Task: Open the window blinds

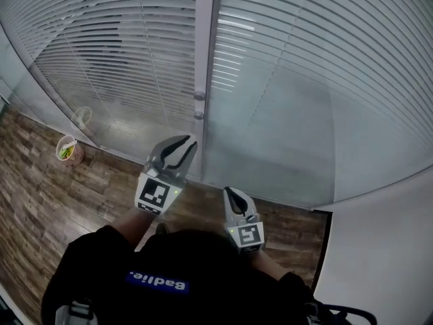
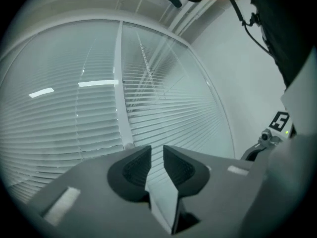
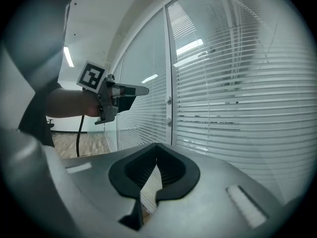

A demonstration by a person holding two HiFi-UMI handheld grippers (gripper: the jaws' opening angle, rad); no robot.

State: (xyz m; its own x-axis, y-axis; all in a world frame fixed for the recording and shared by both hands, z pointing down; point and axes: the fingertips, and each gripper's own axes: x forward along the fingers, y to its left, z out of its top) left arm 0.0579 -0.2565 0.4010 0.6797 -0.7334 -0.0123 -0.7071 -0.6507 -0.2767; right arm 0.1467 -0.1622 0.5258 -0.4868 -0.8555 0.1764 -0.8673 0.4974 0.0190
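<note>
Standing right behind them: the person in the dark top (image 1: 169,276) has both arms out in front, a gripper in each hand, both pointed roughly level at the window. The right gripper (image 1: 229,191) is the lower and nearer one, and its jaws are pinched together at the tips with nothing in them. The left gripper (image 1: 185,143) is held a bit higher and further forward. Its jaws are parted a little, and all you see through the gap is slats, so it's not holding anything either. Neither one is touching the window as far as I can see.

Just past the grippers is the white vertical frame post (image 1: 205,59) with two small round knobs (image 1: 199,105) on it, one above the other. The left gripper is just beside it.

The window blinds (image 1: 304,59) are on either side of that post, white horizontal slats hanging down over both panes.

Off to the left, on the wooden floor (image 1: 40,188), there's a small round tub (image 1: 67,149) with something green in it, sitting close to the glass. A plain white wall (image 1: 385,249) is on the right.
</note>
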